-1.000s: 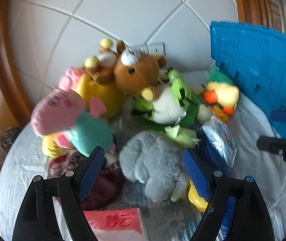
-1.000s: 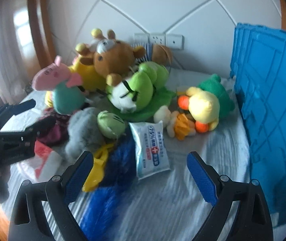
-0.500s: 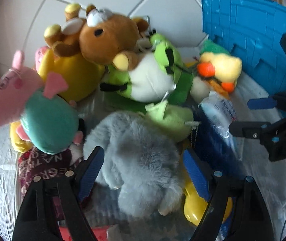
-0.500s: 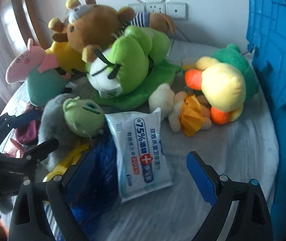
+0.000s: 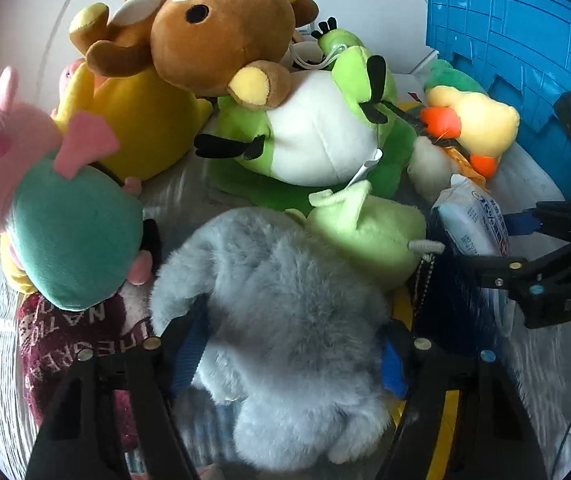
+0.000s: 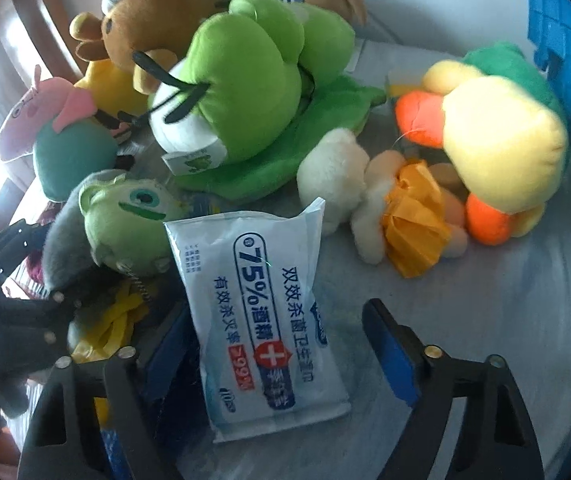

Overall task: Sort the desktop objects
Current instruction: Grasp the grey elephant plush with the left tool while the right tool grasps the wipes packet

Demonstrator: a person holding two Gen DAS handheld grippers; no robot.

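With each gripper apparently lined up for its own pick, the left gripper (image 5: 289, 352) stood spread wide around the grey plush toy (image 5: 285, 320) on the worktop (image 6: 505, 320) — pads not visibly pressing — while the right gripper (image 6: 281, 344) straddled the wet-wipes pack (image 6: 261, 312), released and holding nothing.

Long shaggy pile is noted on the grey plush (image 5: 285, 312); short smooth velour on the frog (image 6: 245, 92). The wipes pack (image 6: 261, 312) is glossy film; the crate (image 5: 525, 36) ribbed plastic.
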